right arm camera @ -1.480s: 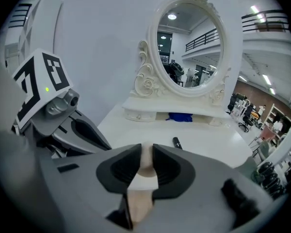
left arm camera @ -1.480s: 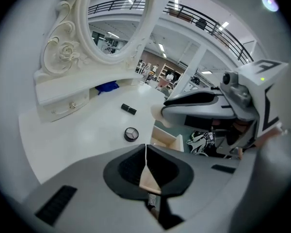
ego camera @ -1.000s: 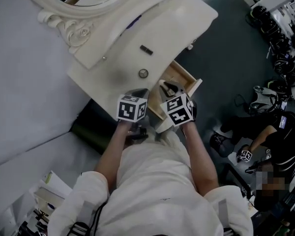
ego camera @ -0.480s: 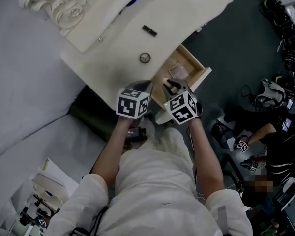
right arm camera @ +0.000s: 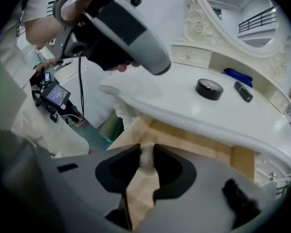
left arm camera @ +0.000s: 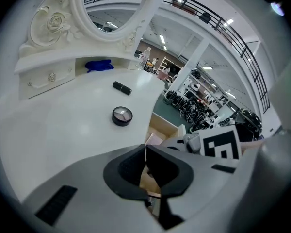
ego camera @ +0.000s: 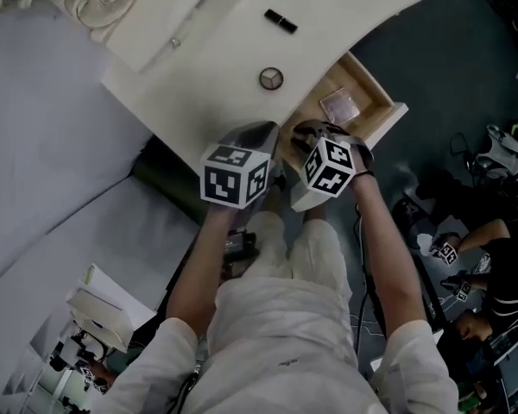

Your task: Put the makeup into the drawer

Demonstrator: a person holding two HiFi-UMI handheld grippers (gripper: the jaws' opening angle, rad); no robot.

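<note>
Makeup case (ego camera: 339,106) now shows in drawer (ego camera: 368,97).

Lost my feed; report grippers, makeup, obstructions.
Left gripper shut, empty. Right gripper just opening, empty, above drawer. Compact, lipstick on table; one case in drawer. Nothing in the way.

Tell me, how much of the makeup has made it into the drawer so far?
Done: the drawer is open, with one flat square case inside. In hand: nothing; the left gripper is shut and empty, and the right gripper, over the drawer, has just been opening its jaws with nothing visibly between them. Left: the round compact and the lipstick on the tabletop.
</note>
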